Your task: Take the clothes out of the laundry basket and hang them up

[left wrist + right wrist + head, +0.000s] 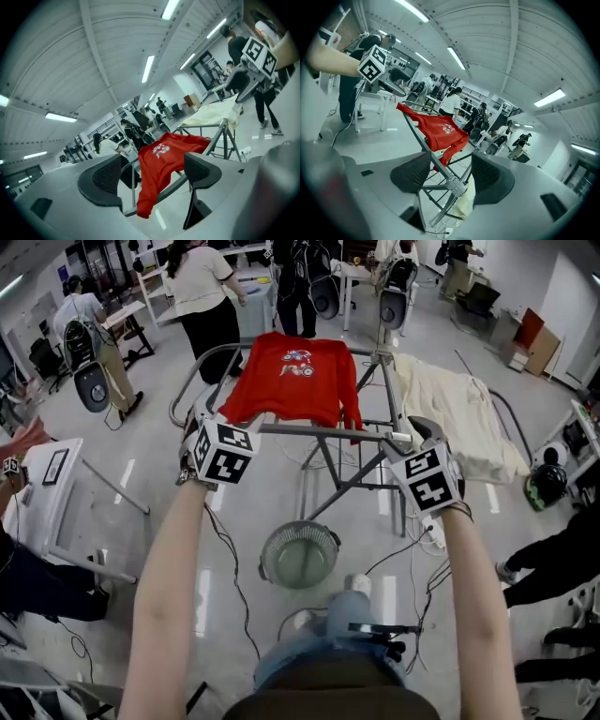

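A red sweatshirt (295,376) lies draped over the grey drying rack (323,432), with a cream garment (459,413) on the rack's right wing. Below the rack stands a round grey laundry basket (300,554); I see no clothes in it. My left gripper (204,424) is at the rack's front left, close to the red sweatshirt (159,164). Its jaws (154,173) are open and hold nothing. My right gripper (419,432) is at the rack's front right corner. It is open (450,173), with a rack bar (440,168) seen between its pads, untouched.
Cables (234,587) trail over the shiny floor around the basket. A white table (47,484) stands at the left. Several people stand at the back, one in a white top (202,282). A person's dark legs (553,563) are at the right edge.
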Demonstrator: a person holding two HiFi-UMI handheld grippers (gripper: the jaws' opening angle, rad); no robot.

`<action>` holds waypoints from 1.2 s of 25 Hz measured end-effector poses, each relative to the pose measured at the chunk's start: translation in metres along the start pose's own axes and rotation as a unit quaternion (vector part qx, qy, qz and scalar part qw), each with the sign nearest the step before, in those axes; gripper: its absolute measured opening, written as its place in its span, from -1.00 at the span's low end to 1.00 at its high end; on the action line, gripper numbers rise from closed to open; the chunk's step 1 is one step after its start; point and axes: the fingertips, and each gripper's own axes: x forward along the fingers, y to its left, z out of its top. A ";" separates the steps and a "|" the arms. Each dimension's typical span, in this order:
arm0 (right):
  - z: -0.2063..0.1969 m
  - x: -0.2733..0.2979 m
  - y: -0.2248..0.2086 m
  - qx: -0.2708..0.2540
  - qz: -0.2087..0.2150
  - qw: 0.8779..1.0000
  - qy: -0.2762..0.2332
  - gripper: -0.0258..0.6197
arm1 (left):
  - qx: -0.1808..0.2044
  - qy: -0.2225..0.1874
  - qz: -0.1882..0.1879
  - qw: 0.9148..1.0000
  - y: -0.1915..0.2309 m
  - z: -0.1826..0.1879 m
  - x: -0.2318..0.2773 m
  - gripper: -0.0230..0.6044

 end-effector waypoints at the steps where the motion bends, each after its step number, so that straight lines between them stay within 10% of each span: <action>1: -0.004 -0.005 0.000 0.008 -0.002 1.000 -0.001 -0.14 | -0.014 -0.008 -0.007 1.000 -0.006 0.002 -0.004 0.40; 18: -0.062 -0.072 -0.051 0.085 -0.040 0.994 -0.061 -0.18 | -0.149 -0.109 -0.062 0.981 -0.102 0.075 -0.021 0.38; 30: -0.091 -0.114 -0.073 0.182 -0.060 0.974 -0.121 -0.38 | -0.172 -0.141 -0.056 0.973 -0.156 0.102 -0.042 0.22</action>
